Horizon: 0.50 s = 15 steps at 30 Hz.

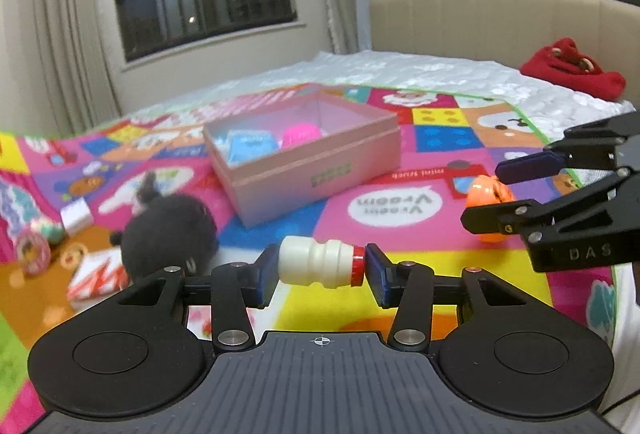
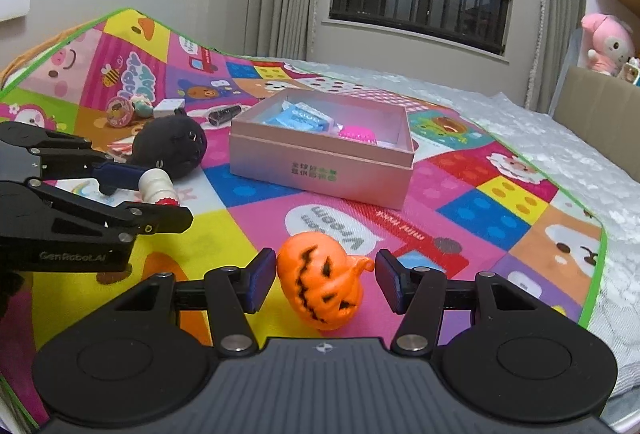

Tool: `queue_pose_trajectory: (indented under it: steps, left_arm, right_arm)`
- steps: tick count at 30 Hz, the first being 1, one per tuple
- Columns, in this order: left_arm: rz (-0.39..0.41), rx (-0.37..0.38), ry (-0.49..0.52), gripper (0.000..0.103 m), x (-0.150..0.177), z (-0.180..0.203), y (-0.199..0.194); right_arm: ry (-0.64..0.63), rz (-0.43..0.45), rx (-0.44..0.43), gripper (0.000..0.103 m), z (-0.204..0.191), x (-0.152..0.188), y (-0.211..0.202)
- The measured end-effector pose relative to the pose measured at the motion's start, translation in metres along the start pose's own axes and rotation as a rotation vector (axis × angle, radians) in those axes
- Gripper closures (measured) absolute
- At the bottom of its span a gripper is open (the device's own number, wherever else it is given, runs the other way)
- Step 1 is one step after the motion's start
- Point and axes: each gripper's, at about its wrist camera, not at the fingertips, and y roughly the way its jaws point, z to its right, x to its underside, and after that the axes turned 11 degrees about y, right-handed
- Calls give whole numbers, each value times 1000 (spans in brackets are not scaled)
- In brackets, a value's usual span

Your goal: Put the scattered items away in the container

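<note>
A small white bottle [image 1: 320, 263] with a red cap is pinched end to end in the left gripper [image 1: 320, 270], base against one pad and cap against the other, and is held clear of the play mat [image 1: 400, 234]. An orange pumpkin toy [image 2: 320, 280] sits between the pads of the right gripper [image 2: 326, 280]; one pad is seen touching its side and the stem reaches toward the other, so it is judged to be gripped, though contact on the stem side cannot be told for certain. Whether the pumpkin is lifted off the mat is not clear.

The step in hand is judged to be the carry: both items have been picked and the drop is not yet made. The next move calls for each gripper to be brought over the open pink box [image 2: 320, 170], which lies ahead on the mat, high enough to clear its near wall, and for the pads to be spread only once the item is above the inside.

Inside the box a blue packet [image 2: 298, 118] and a bright pink item [image 2: 356, 134] are already lying; free floor is seen toward the right wall.

Outside it, a black plush toy [image 2: 172, 146], a small round tin [image 2: 119, 111], a white block [image 2: 168, 107] and a dark tube [image 2: 225, 114] are left scattered on the mat, which is spread over a bed [image 2: 560, 138].
</note>
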Motion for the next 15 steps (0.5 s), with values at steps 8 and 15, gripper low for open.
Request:
queue_pose_trajectory:
  steps: [8, 15]
  left_arm:
    - [71, -49, -8, 53, -39, -27, 16]
    - [39, -9, -85, 53, -26, -32, 26]
  right_arm:
    - [89, 30, -53, 72, 23, -45, 5]
    - [78, 14, -37, 34, 38, -36, 8]
